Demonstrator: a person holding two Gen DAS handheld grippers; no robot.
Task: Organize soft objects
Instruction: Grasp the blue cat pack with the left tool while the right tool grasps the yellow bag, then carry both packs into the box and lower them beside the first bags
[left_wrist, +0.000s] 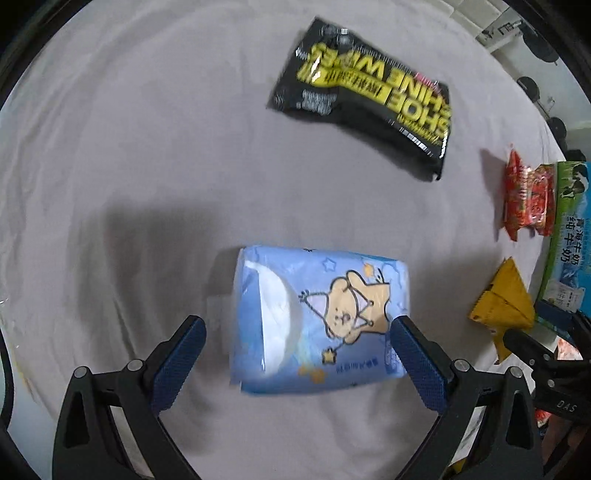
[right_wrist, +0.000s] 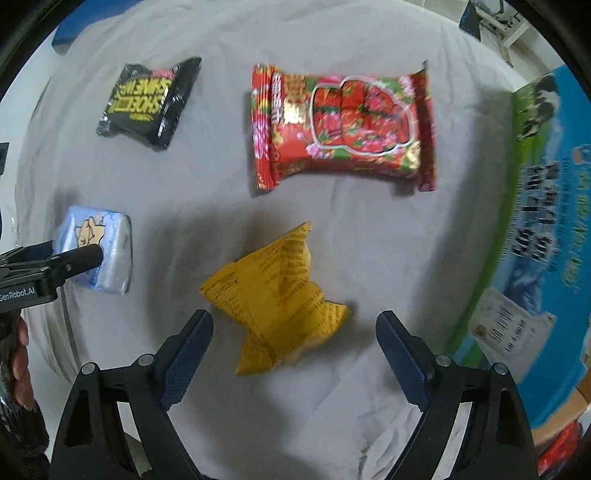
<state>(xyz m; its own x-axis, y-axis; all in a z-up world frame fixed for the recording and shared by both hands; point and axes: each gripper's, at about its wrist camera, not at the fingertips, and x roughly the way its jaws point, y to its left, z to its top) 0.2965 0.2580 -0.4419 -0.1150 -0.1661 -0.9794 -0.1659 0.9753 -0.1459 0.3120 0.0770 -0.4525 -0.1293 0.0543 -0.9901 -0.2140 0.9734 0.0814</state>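
A blue tissue pack (left_wrist: 332, 295) printed with a cartoon bear lies on the grey cloth (left_wrist: 147, 166). My left gripper (left_wrist: 298, 321) points down over it, jaws open and straddling it; the right finger (left_wrist: 417, 362) is at the pack's edge, the left finger (left_wrist: 181, 354) stands apart. A crumpled yellow packet (right_wrist: 280, 295) lies between the open fingers of my right gripper (right_wrist: 294, 317), touching neither pad. The right wrist view also shows the tissue pack (right_wrist: 107, 236) with the left gripper (right_wrist: 74, 258) over it.
A black shoe-shine wipes pack (left_wrist: 362, 107) (right_wrist: 151, 99) and a red flowered pack (right_wrist: 343, 125) (left_wrist: 528, 199) lie farther off on the cloth. A blue-green milk carton box (right_wrist: 535, 221) (left_wrist: 569, 236) stands along the right edge. A hand (right_wrist: 18, 369) shows at lower left.
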